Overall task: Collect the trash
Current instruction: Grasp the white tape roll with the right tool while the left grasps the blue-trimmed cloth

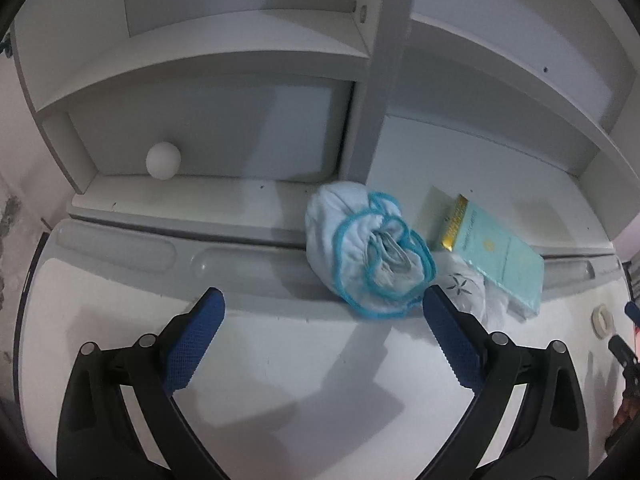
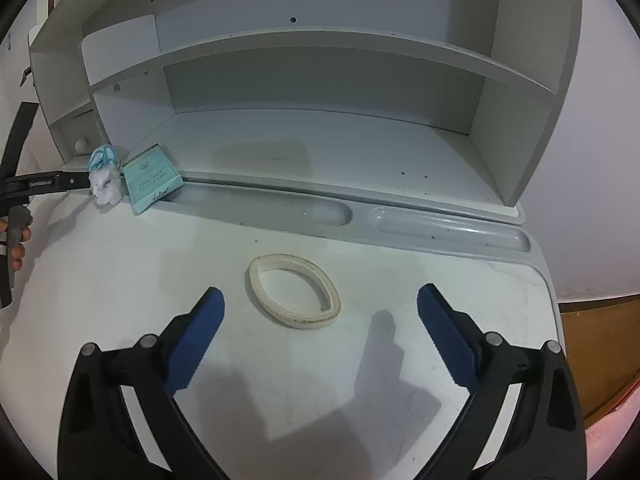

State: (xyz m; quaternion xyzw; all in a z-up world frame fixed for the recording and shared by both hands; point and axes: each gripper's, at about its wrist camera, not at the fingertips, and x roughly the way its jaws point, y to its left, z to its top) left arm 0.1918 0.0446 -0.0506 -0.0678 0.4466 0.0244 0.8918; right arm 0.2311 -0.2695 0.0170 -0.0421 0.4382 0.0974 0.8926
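Hovering over the white counter (image 2: pixel 120 264), the right gripper (image 2: pixel 320 300) has its fingers spread wide and empty, a cream tape ring (image 2: pixel 294 295) lying flat between and just beyond them. The left gripper (image 1: pixel 323 304) is likewise wide open, holding nothing; just past its right finger sits a crumpled blue-edged cloth (image 1: pixel 366 248), with white tissue (image 1: pixel 476 292) and a teal box (image 1: pixel 496 252) to its right.

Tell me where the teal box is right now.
The teal box lies at the back of the desk, right of the blue-trimmed cloth bundle in the left wrist view, resting partly on a crumpled white wrapper.
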